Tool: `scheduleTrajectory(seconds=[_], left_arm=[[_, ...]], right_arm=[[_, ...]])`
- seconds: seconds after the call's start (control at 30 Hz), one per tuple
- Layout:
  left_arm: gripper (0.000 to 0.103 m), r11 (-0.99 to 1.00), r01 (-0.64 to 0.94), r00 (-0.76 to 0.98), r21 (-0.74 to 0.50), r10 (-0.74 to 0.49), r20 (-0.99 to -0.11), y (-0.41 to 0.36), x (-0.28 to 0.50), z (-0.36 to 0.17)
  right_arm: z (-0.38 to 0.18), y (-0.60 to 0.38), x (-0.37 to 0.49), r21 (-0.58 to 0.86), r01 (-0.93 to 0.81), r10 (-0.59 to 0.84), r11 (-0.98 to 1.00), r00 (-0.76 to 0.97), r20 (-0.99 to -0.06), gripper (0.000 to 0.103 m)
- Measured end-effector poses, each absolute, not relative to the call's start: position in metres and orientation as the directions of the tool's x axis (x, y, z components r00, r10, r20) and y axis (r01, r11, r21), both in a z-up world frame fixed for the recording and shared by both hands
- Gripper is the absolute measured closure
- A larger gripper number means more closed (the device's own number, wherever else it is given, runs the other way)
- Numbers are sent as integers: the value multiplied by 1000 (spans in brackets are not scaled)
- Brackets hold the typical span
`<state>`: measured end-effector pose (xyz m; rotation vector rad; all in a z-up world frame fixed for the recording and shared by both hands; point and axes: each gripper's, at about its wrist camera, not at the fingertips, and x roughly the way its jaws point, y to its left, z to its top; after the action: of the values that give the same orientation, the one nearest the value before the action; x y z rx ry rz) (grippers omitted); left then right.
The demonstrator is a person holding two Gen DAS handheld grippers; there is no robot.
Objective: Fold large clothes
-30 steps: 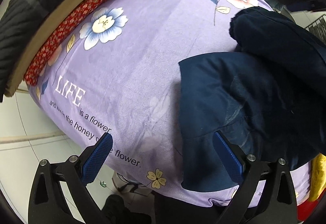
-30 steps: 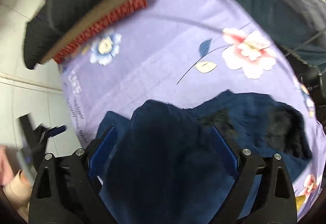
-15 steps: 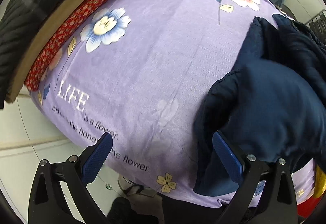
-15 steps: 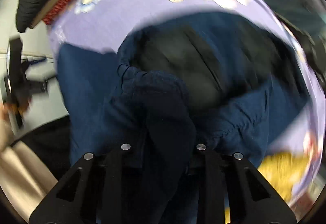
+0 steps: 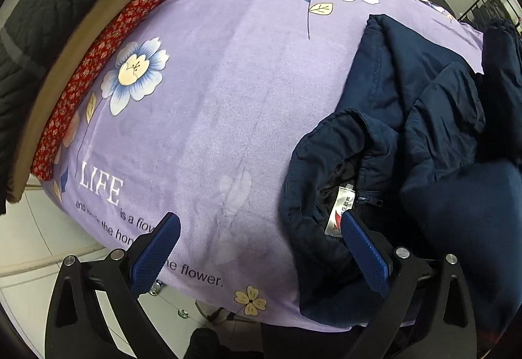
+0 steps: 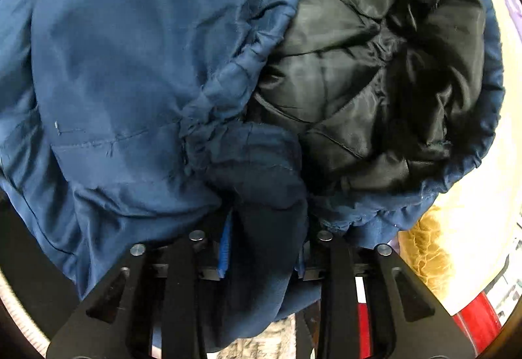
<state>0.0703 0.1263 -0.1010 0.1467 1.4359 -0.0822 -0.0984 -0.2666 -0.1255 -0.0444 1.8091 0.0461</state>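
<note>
Left wrist view: left gripper (image 5: 261, 245) hovering, jaws spread wide, over purple floral sheet (image 5: 228, 82); navy jacket (image 5: 407, 147) crumpled at right. Right gripper (image 6: 264, 248) clamped on jacket fabric.

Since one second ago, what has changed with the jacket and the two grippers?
The right gripper, open a second ago, has shut on a fold of the jacket and pulled it up close, so cloth now fills its view. The jacket was flat on the purple sheet; it is now bunched, with collar and label turned up. The left gripper stays open above the sheet's edge, holding nothing.
</note>
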Motion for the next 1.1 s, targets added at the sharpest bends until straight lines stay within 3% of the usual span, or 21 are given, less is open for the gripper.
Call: scheduleTrajectory(seconds=[0.1,0.17,0.3,0.37,0.43,0.57,0.77,0.97,1.1], left_arm=[[7,996,86,109,-8,-17,-994,141,67,-100],[7,999,35,93,-42,-45,-995,153,66,-100],[7,1000,-11,117,-13,-12,-993,167,71,-98],[7,1000,-16,112,-3,-1,-994,168,75,-102],[7,1000,-24,96,-17,-14,-995,165,76,-111],[7,998,-22,26,-57,-57,-998,154,66,-133],[7,993,-80,-57,-84,-89,-994,161,40,-157],[7,941,-243,-124,-236,-271,-955,185,17,-170],[8,884,-331,-186,-331,-405,-895,188,4,-187]], right_arm=[[-87,-257,-87,-38,-129,-56,991,-139,-989,50],[-54,-254,-71,-61,-152,-71,986,-59,-996,31],[12,-247,-23,-82,-177,-58,981,138,-989,29],[35,-231,9,-42,-194,4,980,233,-972,20],[41,-205,46,6,-241,75,970,279,-957,18],[9,-150,117,12,-365,115,931,261,-959,18],[-72,-95,208,45,-369,112,928,162,-980,18],[-164,-55,261,-114,-456,-87,882,80,-993,18],[-198,-65,278,-44,-435,-53,900,-9,-999,14]])
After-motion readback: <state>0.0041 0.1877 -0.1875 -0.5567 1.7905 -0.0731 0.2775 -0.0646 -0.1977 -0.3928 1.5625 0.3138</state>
